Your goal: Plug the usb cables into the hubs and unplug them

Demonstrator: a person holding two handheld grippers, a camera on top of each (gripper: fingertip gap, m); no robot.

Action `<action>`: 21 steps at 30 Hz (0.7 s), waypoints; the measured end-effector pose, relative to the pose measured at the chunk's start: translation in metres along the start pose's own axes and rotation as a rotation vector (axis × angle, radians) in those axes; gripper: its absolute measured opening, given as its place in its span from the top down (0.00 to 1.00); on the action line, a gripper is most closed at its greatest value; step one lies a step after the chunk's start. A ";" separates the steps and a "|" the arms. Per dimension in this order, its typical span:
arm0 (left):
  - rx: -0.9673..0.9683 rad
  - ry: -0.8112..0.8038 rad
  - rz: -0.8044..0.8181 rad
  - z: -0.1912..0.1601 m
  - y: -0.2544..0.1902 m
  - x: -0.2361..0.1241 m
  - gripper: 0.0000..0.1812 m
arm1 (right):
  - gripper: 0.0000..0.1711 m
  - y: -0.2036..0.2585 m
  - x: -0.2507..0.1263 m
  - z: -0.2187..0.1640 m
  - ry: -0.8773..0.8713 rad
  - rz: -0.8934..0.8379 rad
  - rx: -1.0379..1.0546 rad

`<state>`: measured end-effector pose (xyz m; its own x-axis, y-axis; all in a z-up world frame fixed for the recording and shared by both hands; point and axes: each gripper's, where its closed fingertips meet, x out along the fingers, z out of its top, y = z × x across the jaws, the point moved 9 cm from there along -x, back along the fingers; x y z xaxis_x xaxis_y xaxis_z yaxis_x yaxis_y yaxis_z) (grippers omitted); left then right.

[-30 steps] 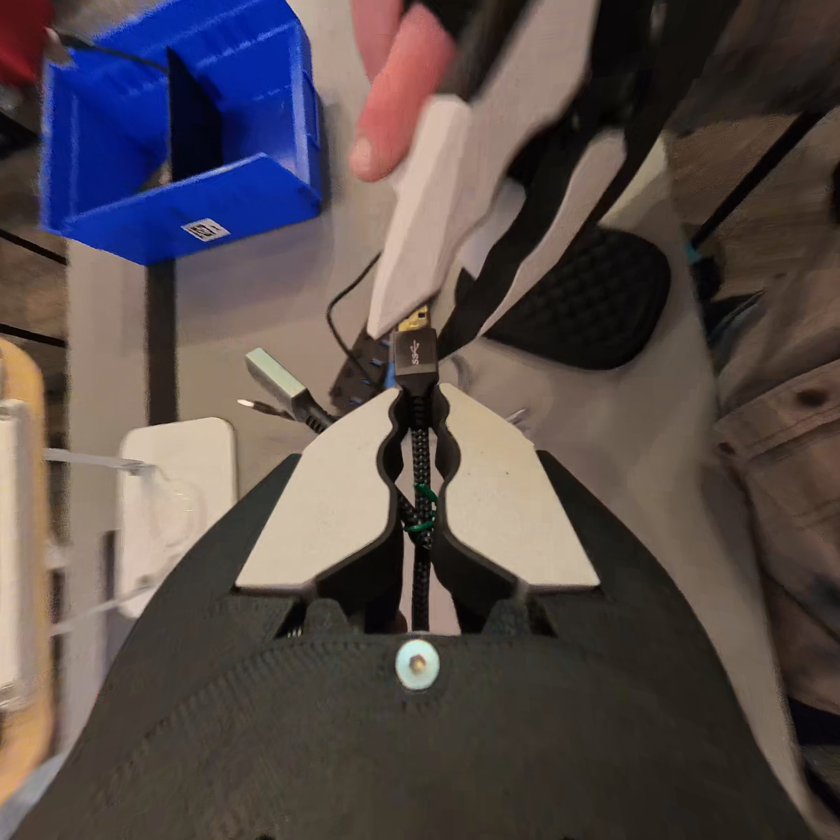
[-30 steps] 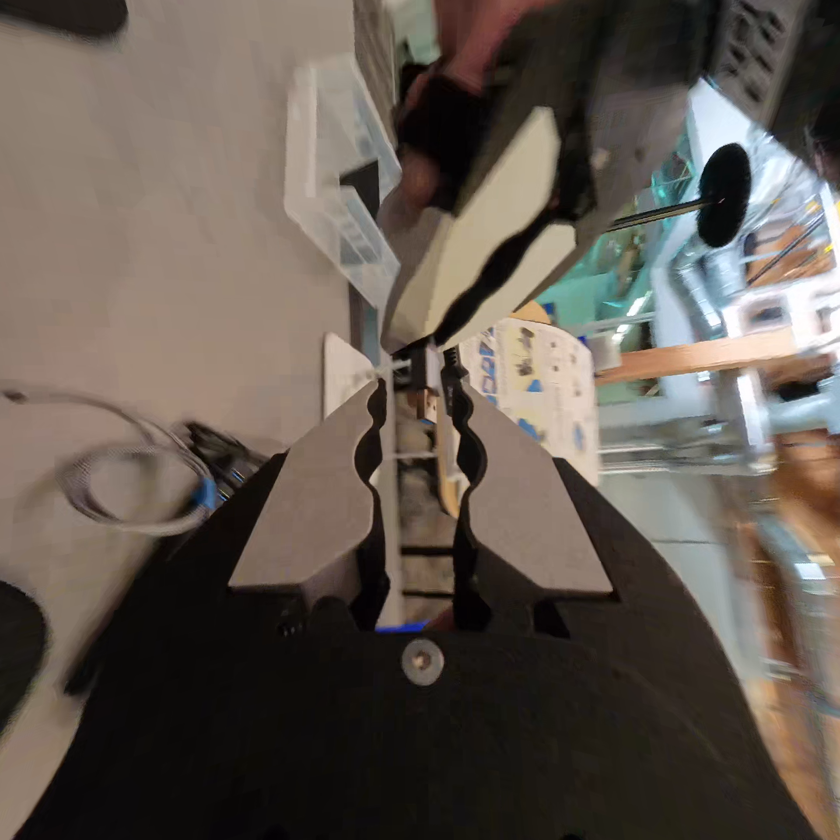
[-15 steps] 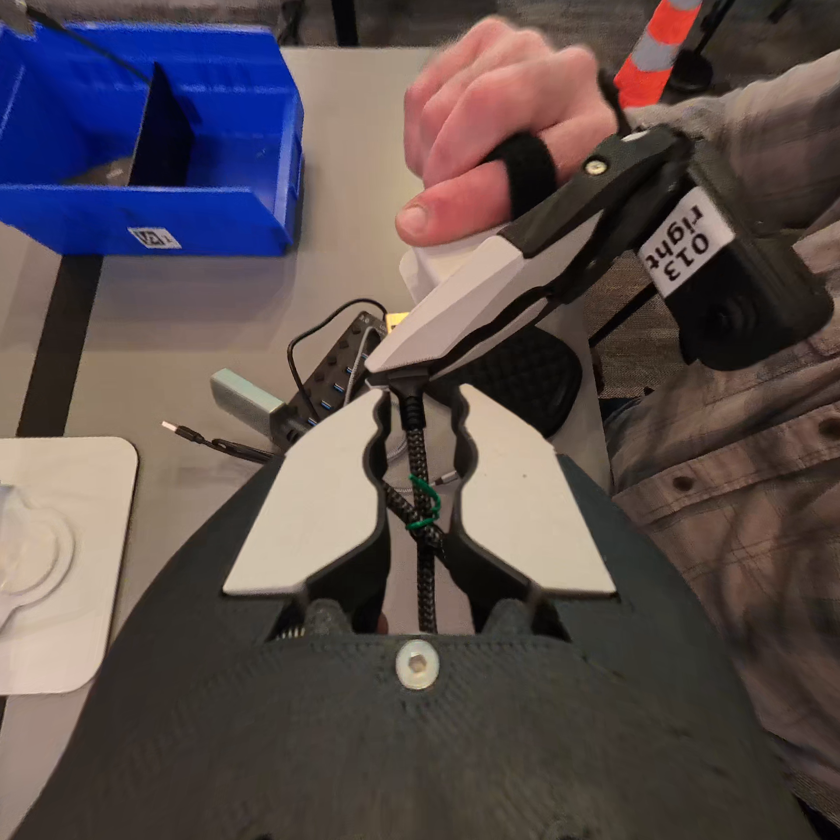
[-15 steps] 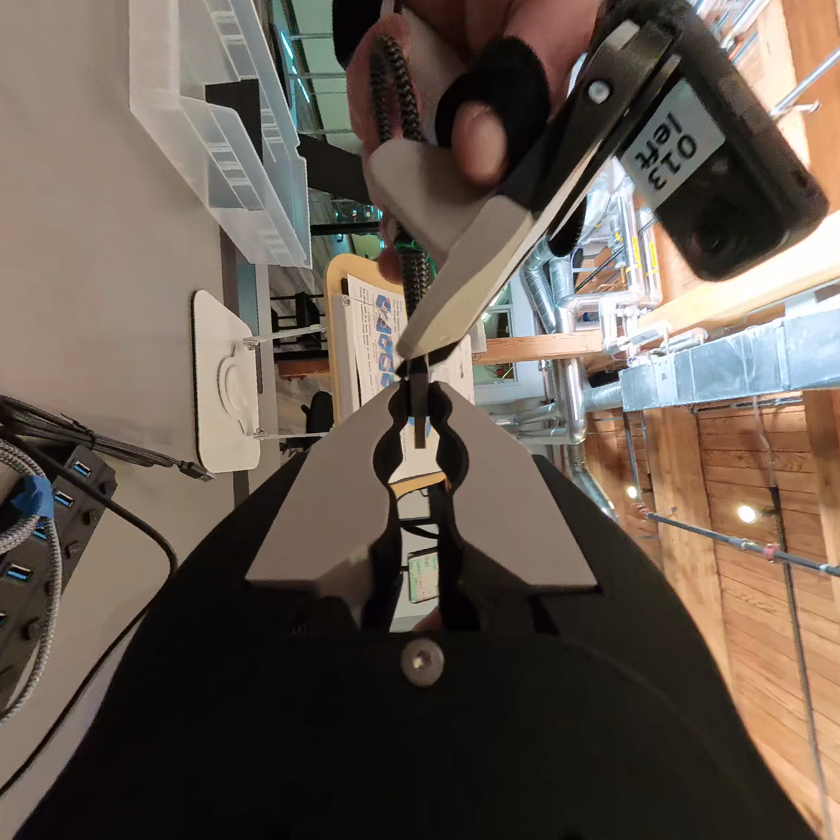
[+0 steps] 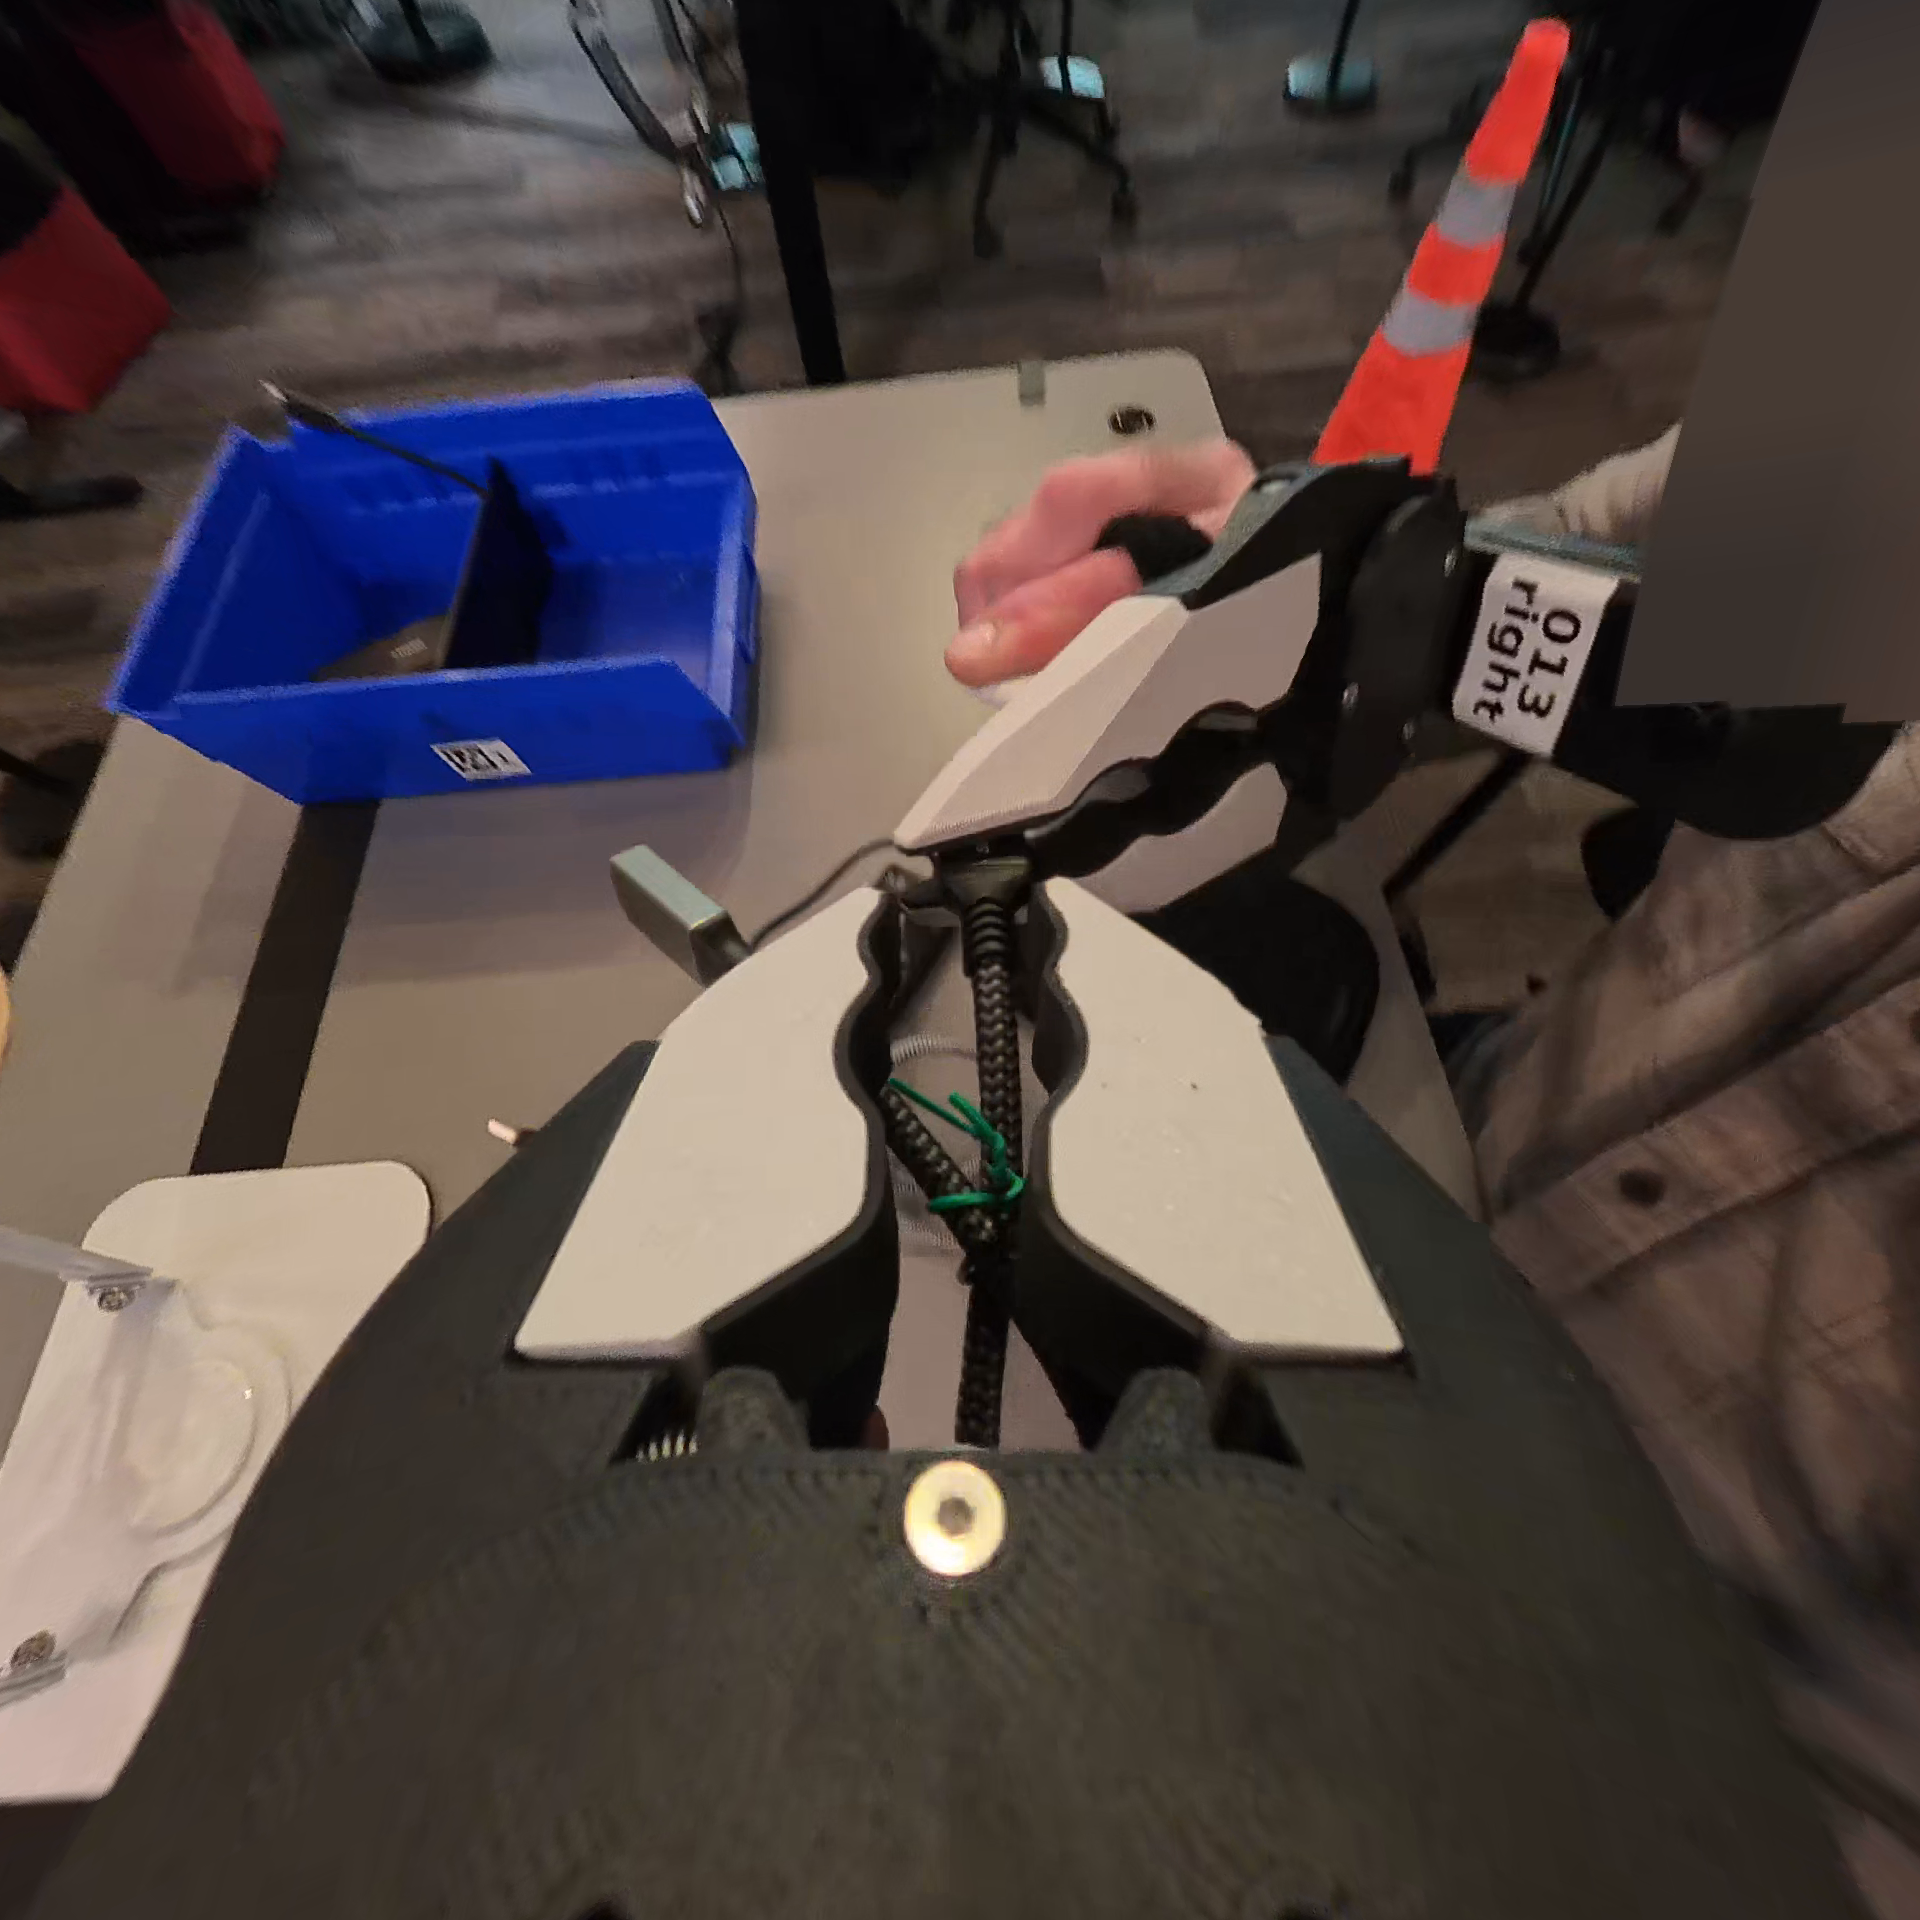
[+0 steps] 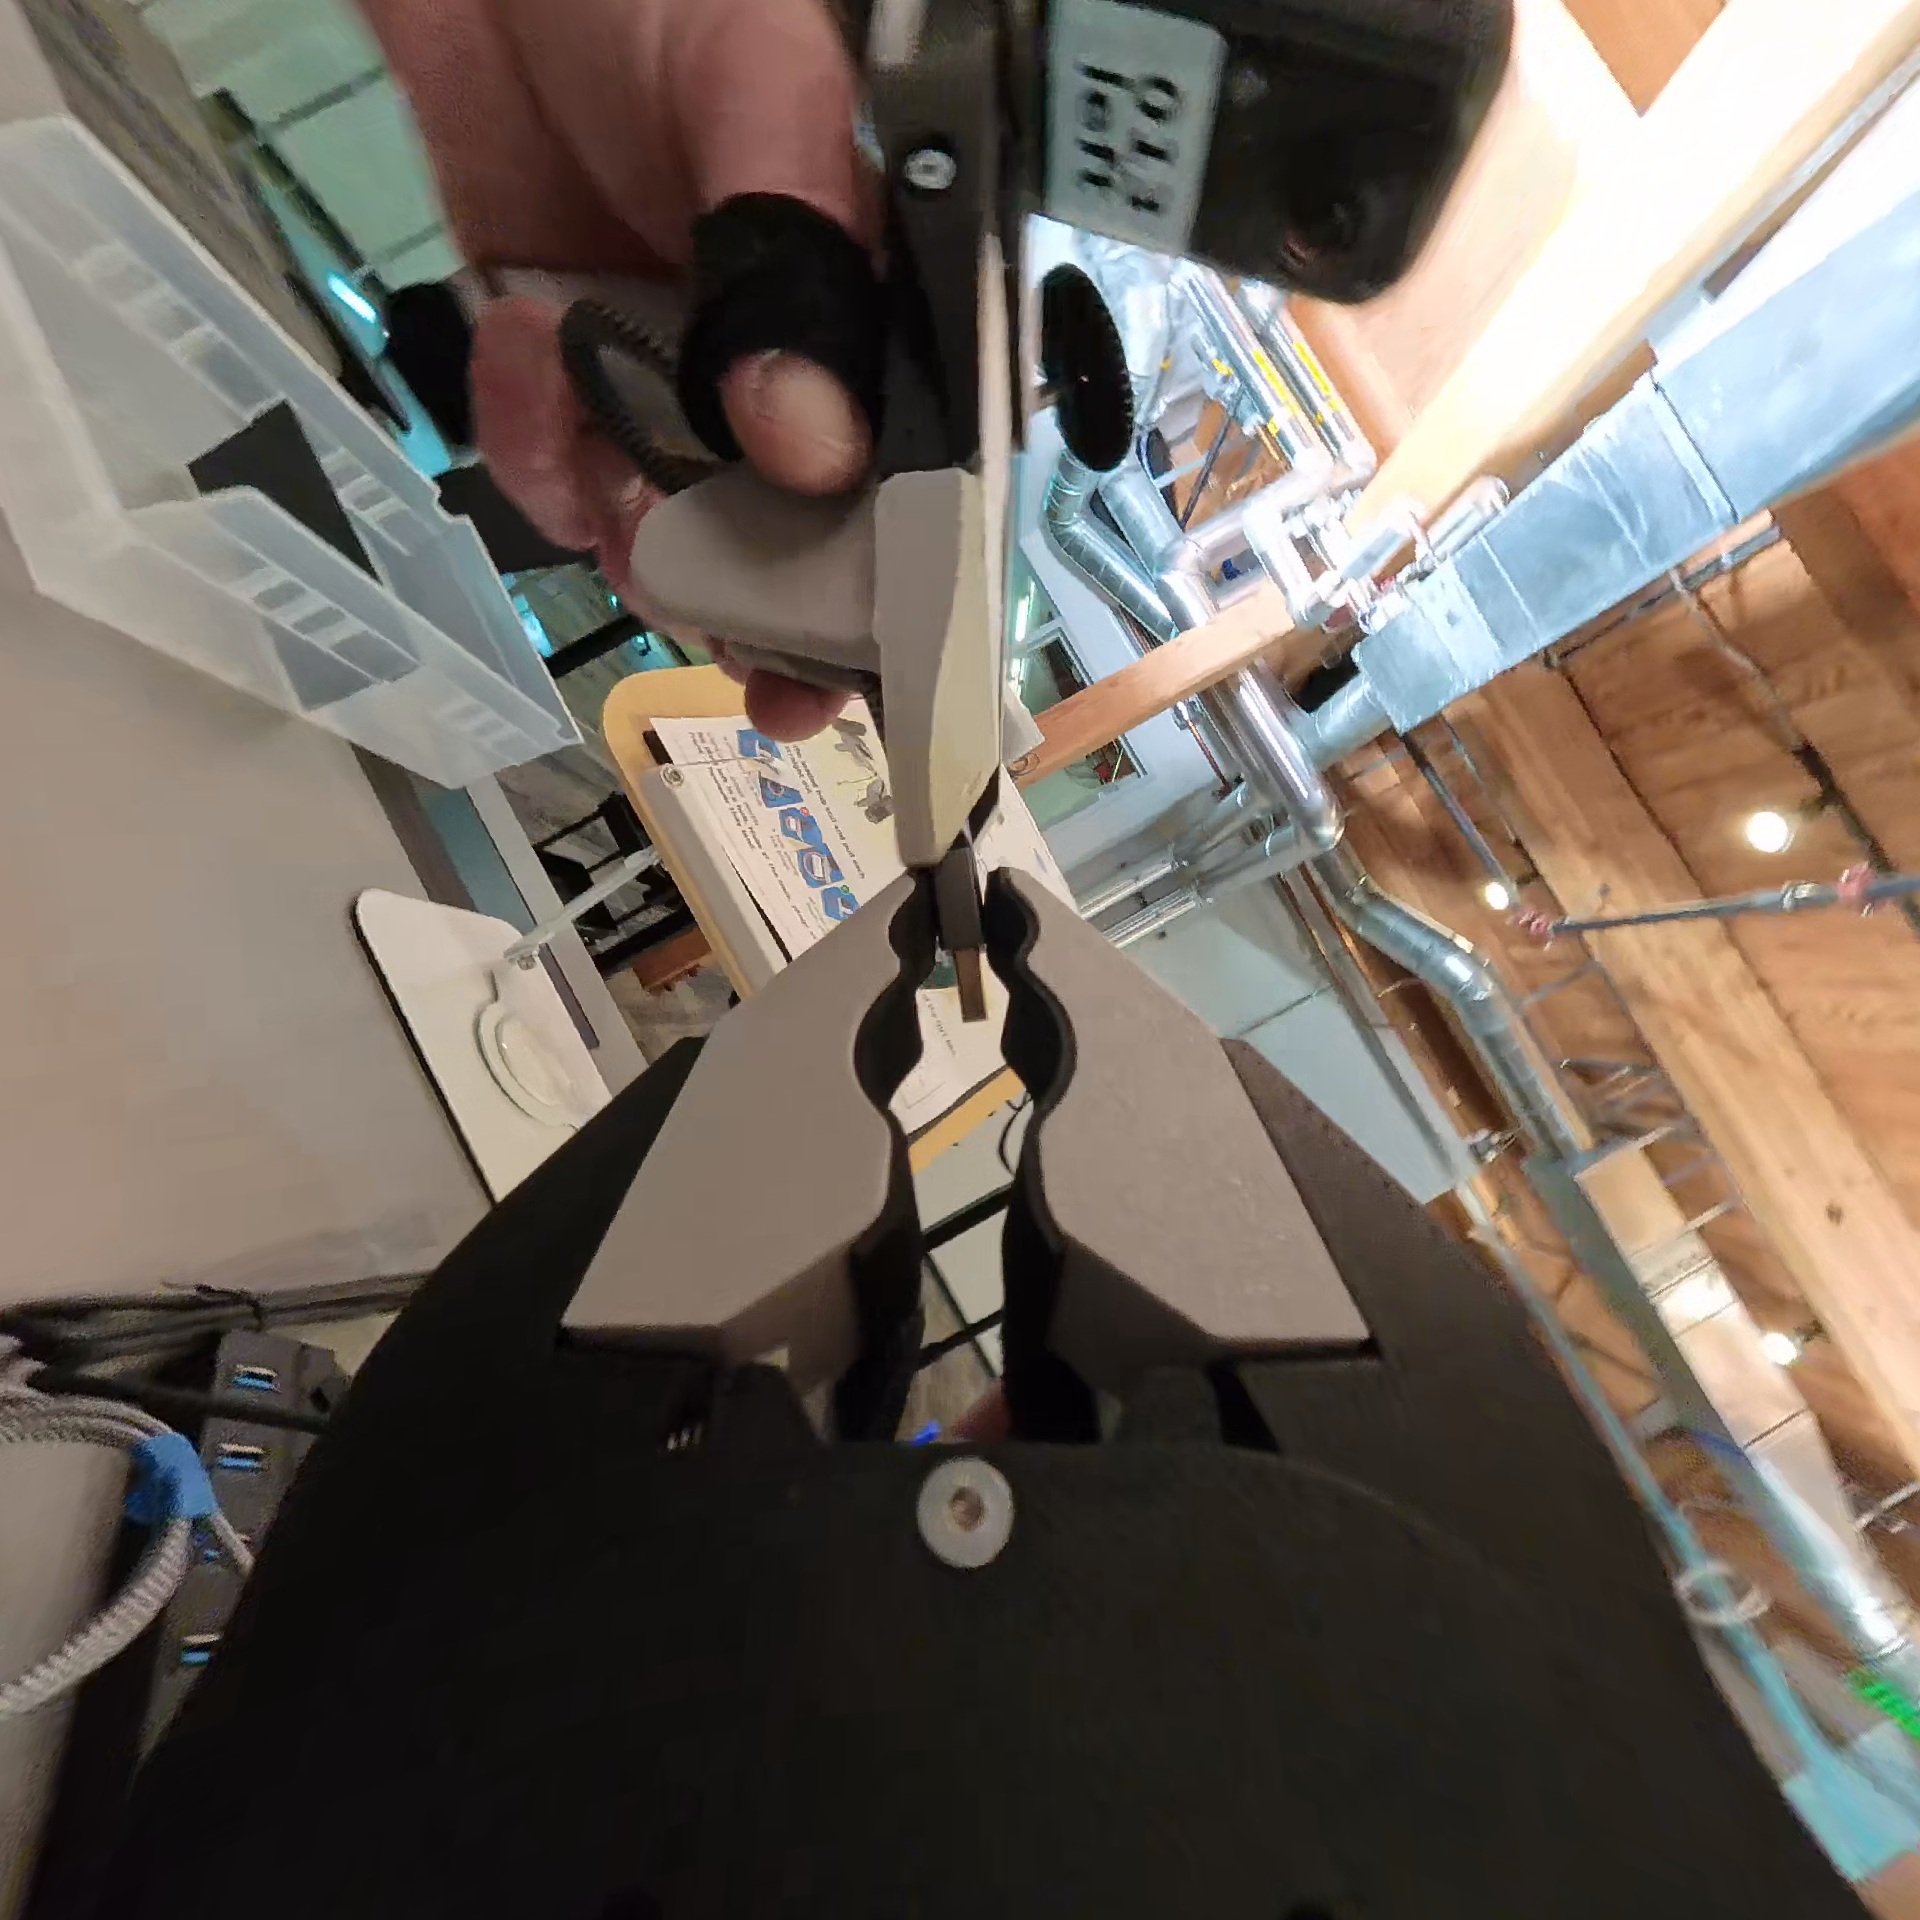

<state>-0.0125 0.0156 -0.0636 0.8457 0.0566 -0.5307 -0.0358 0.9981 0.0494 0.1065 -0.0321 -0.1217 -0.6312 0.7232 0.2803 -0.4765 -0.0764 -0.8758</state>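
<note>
The left claw (image 5: 966, 914) stands part open. The black braided cable (image 5: 992, 1039) runs loose up its gap, and neither finger seems to press on it. A green tie (image 5: 977, 1153) binds a loop of that cable below the plug (image 6: 961, 935), nearer the camera.

The plug is held in the air at the tips of both claws. The right claw (image 6: 958, 888) comes in from the side and looks closed on the plug's black body, with the metal end pointing back between its own fingers. The grip reads as narrow, though the exact contact is hard to see.

Below and left of the plug in the right wrist view, the black hub (image 6: 260, 1392) lies on the surface (image 5: 935, 468) with blue ports showing. A grey cable (image 6: 104, 1642) curls beside it, and I cannot tell whether it is plugged in. Beyond the plug, to the left in the left wrist view, sits a blue bin (image 5: 457, 717).

By my reading this is a handover from left claw to right. This plug is in no port. Lining it up, pushing it in and pulling it out all remain.
</note>
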 end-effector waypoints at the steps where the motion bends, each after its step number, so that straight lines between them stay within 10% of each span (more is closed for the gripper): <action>1: -0.013 -0.070 0.015 -0.002 -0.001 0.001 0.88 | 0.96 0.001 0.000 -0.001 0.005 -0.013 0.031; 8: -0.111 -0.359 0.076 -0.018 -0.005 0.013 0.89 | 0.96 0.006 -0.002 -0.005 0.022 -0.050 0.138; 21: -0.049 -0.253 0.148 -0.023 -0.012 0.006 0.85 | 0.96 0.012 0.003 -0.002 0.020 -0.043 0.199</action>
<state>-0.0193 0.0043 -0.0869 0.9350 0.2008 -0.2924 -0.1896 0.9796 0.0664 0.0996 -0.0295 -0.1319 -0.5962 0.7422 0.3063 -0.6156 -0.1777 -0.7678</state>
